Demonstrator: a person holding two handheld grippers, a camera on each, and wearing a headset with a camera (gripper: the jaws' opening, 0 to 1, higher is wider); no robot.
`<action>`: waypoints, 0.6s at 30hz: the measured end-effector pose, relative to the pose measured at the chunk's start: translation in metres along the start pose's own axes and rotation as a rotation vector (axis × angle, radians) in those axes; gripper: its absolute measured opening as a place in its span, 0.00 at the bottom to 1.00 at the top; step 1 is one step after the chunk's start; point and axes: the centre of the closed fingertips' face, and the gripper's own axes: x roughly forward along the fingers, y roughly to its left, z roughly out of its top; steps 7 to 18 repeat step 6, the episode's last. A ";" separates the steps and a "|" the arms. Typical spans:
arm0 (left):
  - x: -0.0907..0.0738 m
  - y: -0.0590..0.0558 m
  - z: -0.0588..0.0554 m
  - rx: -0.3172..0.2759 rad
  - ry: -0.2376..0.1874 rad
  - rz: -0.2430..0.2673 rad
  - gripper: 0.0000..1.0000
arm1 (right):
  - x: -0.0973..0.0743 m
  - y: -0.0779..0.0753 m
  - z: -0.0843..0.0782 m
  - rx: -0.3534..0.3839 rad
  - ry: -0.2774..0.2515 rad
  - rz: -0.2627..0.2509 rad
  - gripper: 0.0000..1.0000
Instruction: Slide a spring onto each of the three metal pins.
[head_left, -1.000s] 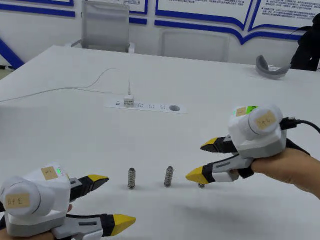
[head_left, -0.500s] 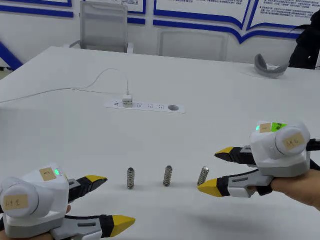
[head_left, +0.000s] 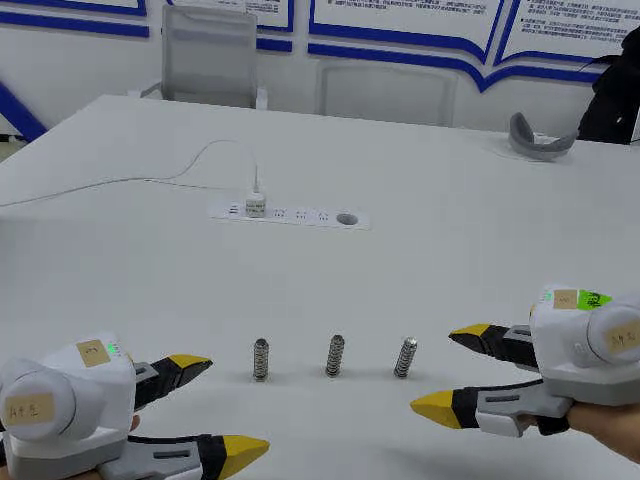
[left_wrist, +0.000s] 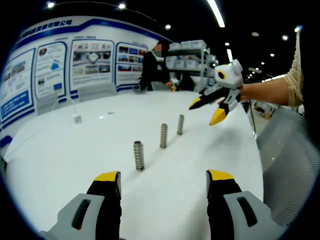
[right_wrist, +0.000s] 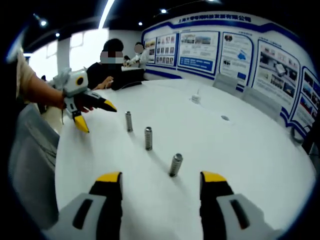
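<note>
Since both grippers are empty, nothing is mid-transfer. Left gripper (head_left: 235, 403): jaws spread wide, nothing between them. Right gripper (head_left: 435, 369): same, spread and bare.

Three springs stand in a row on the table (head_left: 150, 250), low centre in the head view: left spring (head_left: 261, 358), middle spring (head_left: 336, 355), right spring (head_left: 405, 356). All are upright and apart from each other. The right one leans slightly toward 1 o'clock. I can't make out the pins under the coils, so I judge all three loaded and the task looks done.

Geometry if anything needs reseating: the right spring lies at 10 o'clock from the right gripper's tips, near but not touching. In the right gripper view it's just ahead at 12. Its long axis is vertical and the jaws lie level, so a grip would cross the coil sideways. The right gripper is nearer that spring. The left gripper is nearer the left spring, which sits at its 1 o'clock.
</note>
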 end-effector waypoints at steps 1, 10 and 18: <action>0.000 0.000 0.000 -0.001 0.000 0.000 0.70 | 0.000 0.000 -0.001 0.004 -0.002 -0.002 0.64; 0.000 0.000 0.000 -0.003 0.000 -0.001 0.70 | -0.001 0.000 -0.004 0.014 0.001 -0.006 0.64; 0.000 0.000 0.000 -0.003 0.000 -0.001 0.70 | -0.001 0.000 -0.004 0.014 0.001 -0.006 0.64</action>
